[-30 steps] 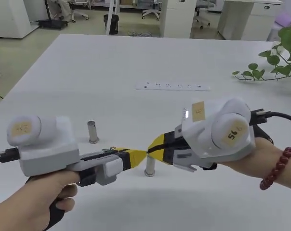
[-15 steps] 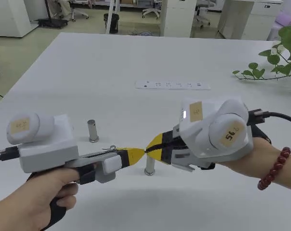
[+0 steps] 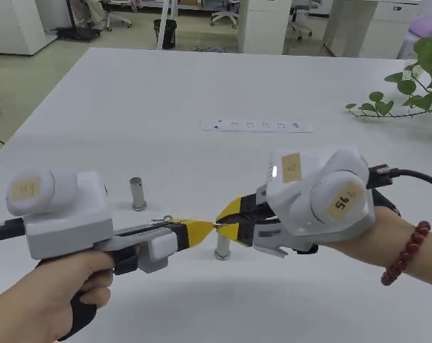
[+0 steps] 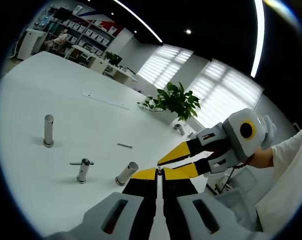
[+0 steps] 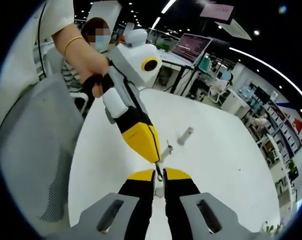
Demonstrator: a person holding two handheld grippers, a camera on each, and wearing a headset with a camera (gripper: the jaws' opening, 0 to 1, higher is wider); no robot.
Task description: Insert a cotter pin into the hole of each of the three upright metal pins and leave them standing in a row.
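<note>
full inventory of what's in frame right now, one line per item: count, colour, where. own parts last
table: 1, white, under everything
metal pins: 3, silver, standing on the table; far one bare, middle one pinned, near one bare
inserted cotter pin: 1, silver, through the middle pin
loose cotter pin: 1, silver, flat on the table beyond the pins
held cotter pin: 1, silver, where both sets of fingers meet
power strip: 1, white, mid-table
plant: 1, green, far right of the table
bracelet: 1, red beads, right wrist
left gripper: yellow-tipped fingers shut
right gripper: yellow-tipped fingers shut
hands: 2, left, right
</note>
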